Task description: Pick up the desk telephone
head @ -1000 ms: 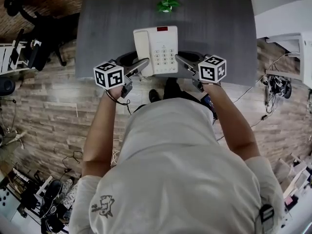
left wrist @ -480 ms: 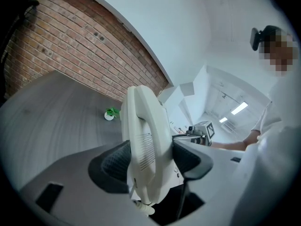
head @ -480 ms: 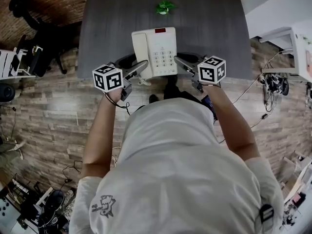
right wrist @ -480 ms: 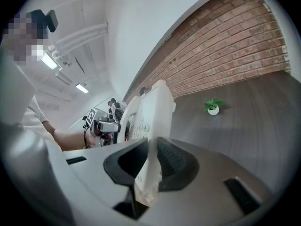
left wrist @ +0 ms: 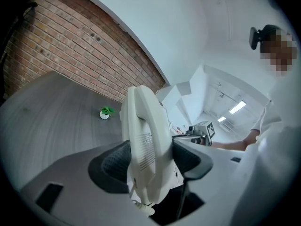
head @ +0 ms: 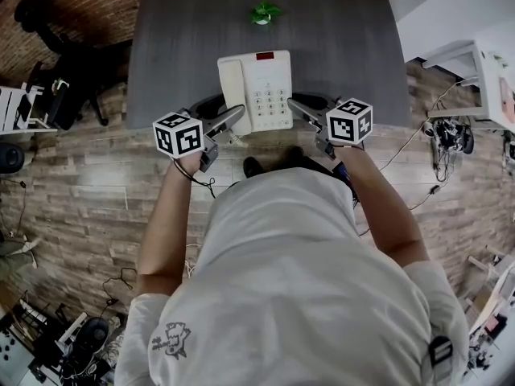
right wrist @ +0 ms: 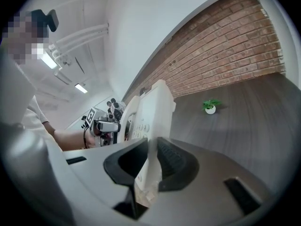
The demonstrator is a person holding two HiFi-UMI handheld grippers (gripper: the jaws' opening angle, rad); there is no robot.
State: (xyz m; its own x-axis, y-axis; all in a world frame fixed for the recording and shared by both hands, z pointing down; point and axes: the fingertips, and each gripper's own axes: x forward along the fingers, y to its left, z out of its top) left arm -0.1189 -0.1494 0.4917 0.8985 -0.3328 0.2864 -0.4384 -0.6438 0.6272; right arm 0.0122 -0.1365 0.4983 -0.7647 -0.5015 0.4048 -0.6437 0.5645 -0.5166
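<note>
The white desk telephone (head: 257, 91), handset on its left and keypad on its right, hangs just over the near edge of the dark grey table (head: 177, 55). My left gripper (head: 233, 117) is shut on its handset side. In the left gripper view the telephone (left wrist: 143, 140) stands edge-on, pressed between the pads of my left gripper (left wrist: 149, 161). My right gripper (head: 299, 107) is shut on the keypad side; in the right gripper view the thin edge of the telephone (right wrist: 150, 112) sits between the ribbed pads of my right gripper (right wrist: 151, 166). Each gripper view shows the other gripper beyond the telephone.
A small green plant in a white pot (head: 263, 13) stands at the table's far middle. A black office chair (head: 72, 63) is left of the table, white furniture (head: 475, 71) and floor cables (head: 451, 135) to the right. A brick wall runs behind the table.
Both grippers have carried the telephone up and a little toward the table's near edge. Their grips look the same.
</note>
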